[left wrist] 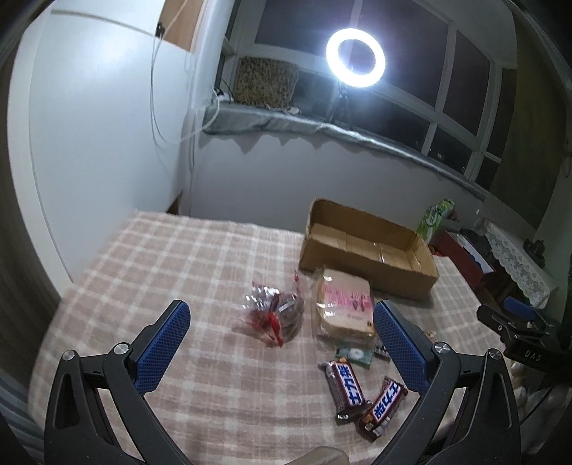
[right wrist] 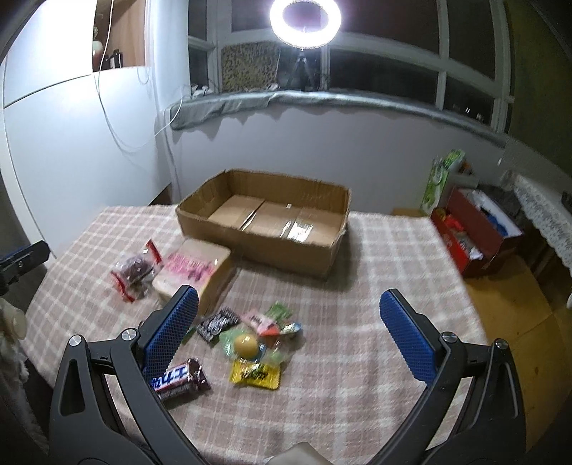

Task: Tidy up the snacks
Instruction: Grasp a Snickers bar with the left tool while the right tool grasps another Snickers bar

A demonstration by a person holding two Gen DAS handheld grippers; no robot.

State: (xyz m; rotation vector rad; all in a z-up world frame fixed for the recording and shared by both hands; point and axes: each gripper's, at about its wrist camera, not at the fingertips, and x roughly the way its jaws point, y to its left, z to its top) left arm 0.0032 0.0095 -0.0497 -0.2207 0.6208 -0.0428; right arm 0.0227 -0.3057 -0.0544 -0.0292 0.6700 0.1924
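An open cardboard box (right wrist: 323,252) stands empty at the back of the checked tablecloth (right wrist: 375,272); the left wrist view shows the box (left wrist: 364,266) too. In front of it lie a bread pack with pink print (left wrist: 345,304) (right wrist: 195,268) and a clear bag of dark snacks (left wrist: 275,311) (right wrist: 136,270). Two brown chocolate bars (left wrist: 345,388) (left wrist: 384,406) lie close to my left gripper (left wrist: 282,314), which hovers open above the table. My right gripper (right wrist: 289,304) hangs open over a pile of small sweets: a yellow packet (right wrist: 255,373), a yellow ball (right wrist: 245,345), a black packet (right wrist: 218,323). One chocolate bar (right wrist: 178,382) lies beside its left finger.
A ring light (right wrist: 305,21) on a tripod glares from the window sill. Right of the table stand a red box of items (right wrist: 475,232), a green carton (right wrist: 443,179) and a lace-covered shelf (right wrist: 543,211). A white wall (left wrist: 107,143) borders the left side.
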